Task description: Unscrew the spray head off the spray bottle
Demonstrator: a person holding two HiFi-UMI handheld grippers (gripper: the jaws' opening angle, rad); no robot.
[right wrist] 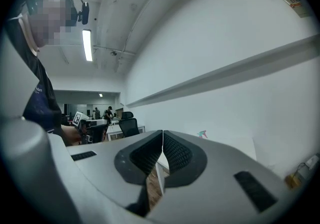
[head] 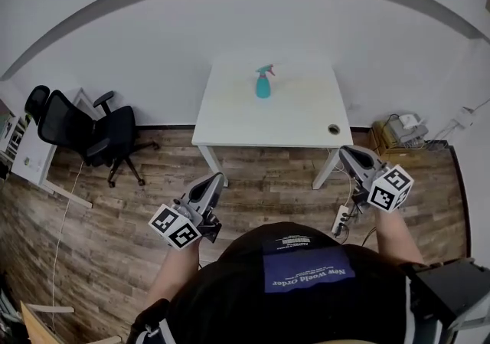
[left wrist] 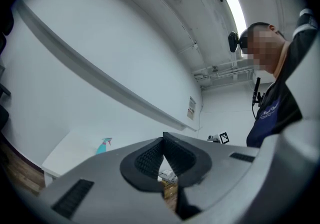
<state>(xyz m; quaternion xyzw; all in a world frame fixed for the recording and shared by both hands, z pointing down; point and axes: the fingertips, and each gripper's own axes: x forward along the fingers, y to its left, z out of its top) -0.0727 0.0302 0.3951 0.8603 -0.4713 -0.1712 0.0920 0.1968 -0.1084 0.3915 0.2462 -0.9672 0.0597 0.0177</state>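
A teal spray bottle (head: 263, 83) with a pink spray head stands upright on the white table (head: 230, 116) against the far wall. It shows small in the left gripper view as a teal spray bottle (left wrist: 103, 145), and only its pink spray head (right wrist: 202, 133) peeks over the jaw in the right gripper view. My left gripper (head: 217, 181) is shut and empty, held low over the wooden floor well short of the table. My right gripper (head: 347, 153) is shut and empty too, near the table's front right leg.
A black office chair (head: 84, 129) stands left of the table. A power strip (head: 338, 219) lies on the floor by the right table leg, and a box with a device (head: 400, 134) sits at the right wall. A white desk edge (head: 29, 157) is at far left.
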